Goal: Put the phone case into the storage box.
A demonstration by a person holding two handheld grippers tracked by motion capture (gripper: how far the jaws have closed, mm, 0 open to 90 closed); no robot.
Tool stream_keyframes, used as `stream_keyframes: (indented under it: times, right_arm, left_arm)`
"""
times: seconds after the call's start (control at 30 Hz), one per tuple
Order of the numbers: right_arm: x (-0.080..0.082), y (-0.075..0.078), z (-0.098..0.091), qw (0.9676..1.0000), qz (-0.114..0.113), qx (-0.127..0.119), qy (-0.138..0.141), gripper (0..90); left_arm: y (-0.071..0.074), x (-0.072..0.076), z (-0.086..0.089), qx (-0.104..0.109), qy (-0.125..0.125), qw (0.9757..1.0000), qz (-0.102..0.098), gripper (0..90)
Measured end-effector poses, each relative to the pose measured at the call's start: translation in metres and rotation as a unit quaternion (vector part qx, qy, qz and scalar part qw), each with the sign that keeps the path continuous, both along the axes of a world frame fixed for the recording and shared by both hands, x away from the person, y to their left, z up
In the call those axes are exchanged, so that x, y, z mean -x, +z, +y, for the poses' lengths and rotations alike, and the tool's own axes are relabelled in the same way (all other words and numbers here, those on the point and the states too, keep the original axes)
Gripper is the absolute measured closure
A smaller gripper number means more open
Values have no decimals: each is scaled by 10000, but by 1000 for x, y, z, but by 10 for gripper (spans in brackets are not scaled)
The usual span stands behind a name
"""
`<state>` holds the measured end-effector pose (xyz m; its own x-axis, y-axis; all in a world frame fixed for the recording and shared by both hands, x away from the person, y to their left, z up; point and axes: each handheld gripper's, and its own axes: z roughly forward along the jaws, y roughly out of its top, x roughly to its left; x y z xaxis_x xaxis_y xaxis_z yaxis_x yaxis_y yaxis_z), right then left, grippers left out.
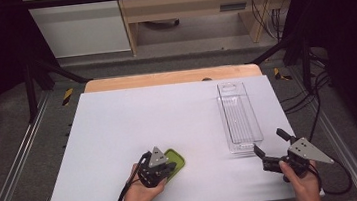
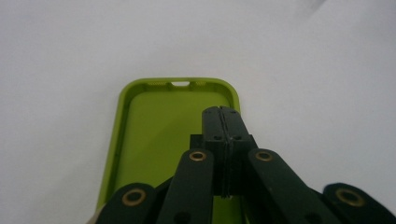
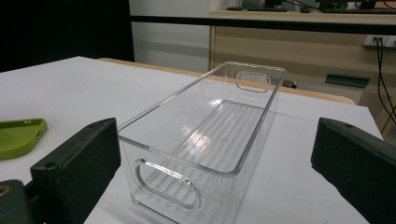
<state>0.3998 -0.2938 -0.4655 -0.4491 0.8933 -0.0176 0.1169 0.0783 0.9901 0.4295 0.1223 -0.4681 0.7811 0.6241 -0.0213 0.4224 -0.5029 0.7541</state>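
A lime-green phone case (image 2: 159,135) lies hollow side up on the white table (image 1: 134,125), near the front edge left of the middle (image 1: 176,160). My left gripper (image 2: 222,114) is shut, its two jaws pressed together over the right part of the case; whether they pinch its rim I cannot tell. A clear plastic bin (image 1: 238,117) with cut-out handles stands lengthwise at the right. My right gripper (image 3: 217,154) is open wide, level with the bin's (image 3: 205,135) near end, one jaw to each side. The case (image 3: 21,135) lies off to its left.
Black frame bars and rails run along both sides of the table (image 1: 30,141). Cables (image 1: 317,101) trail on the floor at the right. A wooden desk (image 1: 186,4) stands beyond the far edge.
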Motion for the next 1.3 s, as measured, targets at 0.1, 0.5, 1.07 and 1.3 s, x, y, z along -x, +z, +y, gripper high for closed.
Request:
stream_keyframes:
  times: [0.1,0.5,1.07,1.3]
  right_arm:
    - [0,0,0,10000,17,1,-3,18]
    - [0,0,1,10000,28,18,-1,18]
    - [1,0,1,10000,29,14,-3,18]
    - [1,0,2,10000,55,31,2,18]
  left_arm:
    - [5,2,5,42,29,10000,-50,895]
    - [20,14,31,116,402,9968,-674,242]
    - [5,30,64,103,359,9988,-311,44]
    - [-4,34,70,30,349,9992,-182,39]
